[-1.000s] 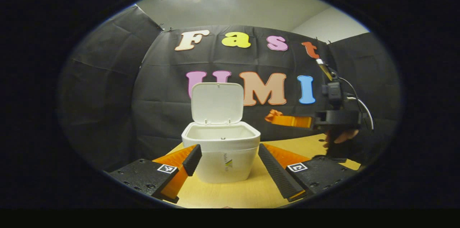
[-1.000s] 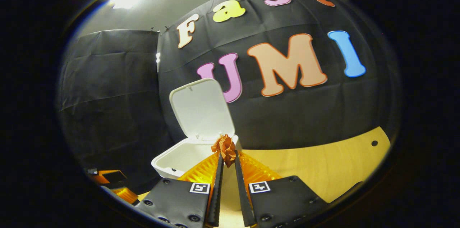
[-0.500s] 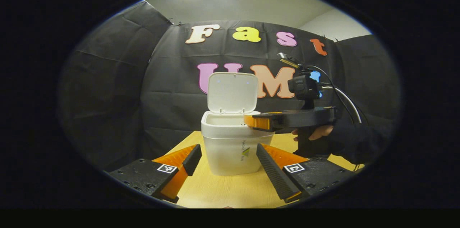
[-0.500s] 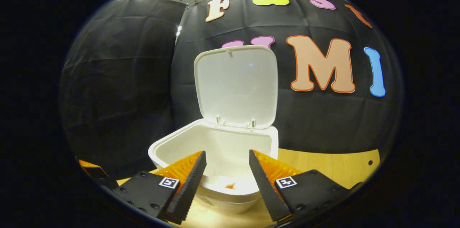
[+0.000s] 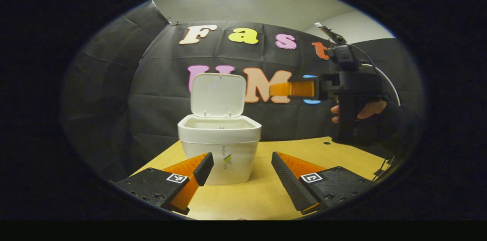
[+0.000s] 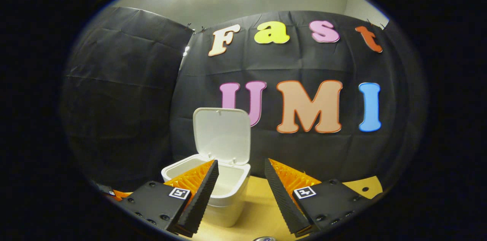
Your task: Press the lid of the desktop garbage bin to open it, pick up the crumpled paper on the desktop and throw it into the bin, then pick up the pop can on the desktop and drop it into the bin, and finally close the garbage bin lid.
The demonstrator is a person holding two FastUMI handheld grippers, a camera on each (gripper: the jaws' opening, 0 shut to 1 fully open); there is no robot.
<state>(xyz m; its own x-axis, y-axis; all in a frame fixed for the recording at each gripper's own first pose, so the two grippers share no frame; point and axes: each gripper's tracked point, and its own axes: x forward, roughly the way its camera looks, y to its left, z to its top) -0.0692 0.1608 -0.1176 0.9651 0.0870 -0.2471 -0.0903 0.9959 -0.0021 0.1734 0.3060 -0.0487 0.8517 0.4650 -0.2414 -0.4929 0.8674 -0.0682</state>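
**Bin open on the bench, both grippers empty**

The white garbage bin [image 5: 219, 149] stands on the wooden bench [image 5: 266, 195], its lid [image 5: 217, 95] swung up and standing nearly upright behind the open mouth. From the left gripper view I see the inside rim, pale and shadowed, but not down to what lies within. In the right gripper view the bin [image 6: 224, 195] sits low and left of centre, lid [image 6: 222, 135] raised the same way against the black cloth wall.

The left gripper [image 5: 241, 165] hovers low over the bench, just in front of the bin, its jaws spread wide with nothing between them; the bin shows through the gap. The right gripper [image 6: 239, 174] hangs higher and to the right of the bin, jaws wide and empty too. Seen from the left gripper view, the right gripper [image 5: 293, 89] is held up in the air, well above the bench, a hand [image 5: 361, 110] wrapped around its grip.

At the very bottom edge of the right gripper view a sliver of the pop can [image 6: 264, 238] top peeks in.
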